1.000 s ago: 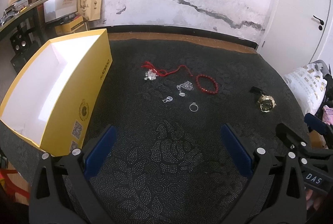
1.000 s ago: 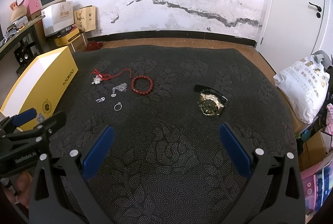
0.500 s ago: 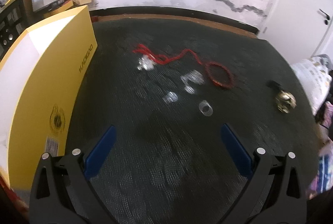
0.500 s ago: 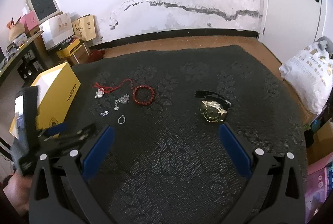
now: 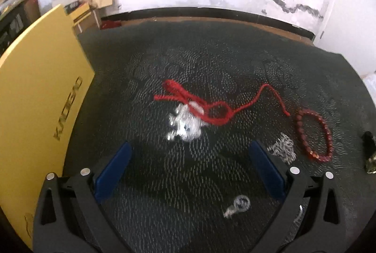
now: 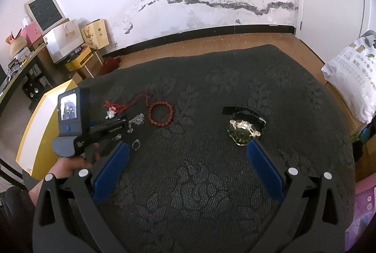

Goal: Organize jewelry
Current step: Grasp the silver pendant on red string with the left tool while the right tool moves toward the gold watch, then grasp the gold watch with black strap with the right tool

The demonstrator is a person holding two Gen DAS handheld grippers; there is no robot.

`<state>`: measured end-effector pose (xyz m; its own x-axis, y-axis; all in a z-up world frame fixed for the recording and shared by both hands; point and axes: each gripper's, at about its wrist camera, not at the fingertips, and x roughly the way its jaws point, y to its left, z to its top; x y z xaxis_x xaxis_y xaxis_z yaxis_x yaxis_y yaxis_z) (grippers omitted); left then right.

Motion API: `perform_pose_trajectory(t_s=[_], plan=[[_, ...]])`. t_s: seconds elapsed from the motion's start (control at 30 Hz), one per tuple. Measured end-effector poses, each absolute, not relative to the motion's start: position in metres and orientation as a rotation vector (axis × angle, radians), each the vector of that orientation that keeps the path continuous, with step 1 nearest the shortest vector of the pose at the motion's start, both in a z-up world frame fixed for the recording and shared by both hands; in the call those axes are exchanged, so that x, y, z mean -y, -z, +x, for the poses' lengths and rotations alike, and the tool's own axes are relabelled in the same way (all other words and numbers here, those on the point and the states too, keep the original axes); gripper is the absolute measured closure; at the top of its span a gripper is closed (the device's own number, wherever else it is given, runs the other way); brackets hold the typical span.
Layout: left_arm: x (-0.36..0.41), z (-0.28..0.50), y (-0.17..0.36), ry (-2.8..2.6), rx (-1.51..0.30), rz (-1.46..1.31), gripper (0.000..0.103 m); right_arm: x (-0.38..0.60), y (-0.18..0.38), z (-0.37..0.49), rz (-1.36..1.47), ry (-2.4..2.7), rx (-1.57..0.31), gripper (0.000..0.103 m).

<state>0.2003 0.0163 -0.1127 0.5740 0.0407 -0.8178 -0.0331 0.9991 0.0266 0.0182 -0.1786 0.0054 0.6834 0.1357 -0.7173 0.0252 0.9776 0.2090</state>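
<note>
Left gripper (image 5: 189, 162) hovers, jaws spread wide, just short of the red-corded crystal pendant (image 5: 185, 126) — right gripper (image 6: 185, 159) gapes too, near the gold watch (image 6: 243, 132).

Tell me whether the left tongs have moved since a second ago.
Yes. The left tongs have advanced toward the crystal pendant on the red cord, which now sits just ahead of their open tips; the yellow box has slid to the view's left edge.
</note>
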Motion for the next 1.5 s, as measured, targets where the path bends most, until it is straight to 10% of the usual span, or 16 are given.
perform_pose_trajectory(t_s=[0.63, 0.83, 0.97, 1.5], plan=[[-0.015, 0.216, 0.113, -0.048, -0.945, 0.009, 0.007, 0.171, 0.004, 0.025, 0.171, -0.086, -0.853, 0.006], [-0.024, 0.21, 0.107, -0.091, -0.911, -0.014, 0.035, 0.174, 0.005, 0.025, 0.168, -0.071, -0.85, 0.006], [-0.031, 0.208, 0.104, -0.136, -0.895, 0.0, 0.074, 0.173, 0.006, 0.025, 0.155, -0.071, -0.847, 0.005], [-0.032, 0.163, 0.046, -0.082, -0.897, 0.06, 0.076, 0.183, 0.033, 0.027, 0.075, 0.002, -0.872, 0.006]])
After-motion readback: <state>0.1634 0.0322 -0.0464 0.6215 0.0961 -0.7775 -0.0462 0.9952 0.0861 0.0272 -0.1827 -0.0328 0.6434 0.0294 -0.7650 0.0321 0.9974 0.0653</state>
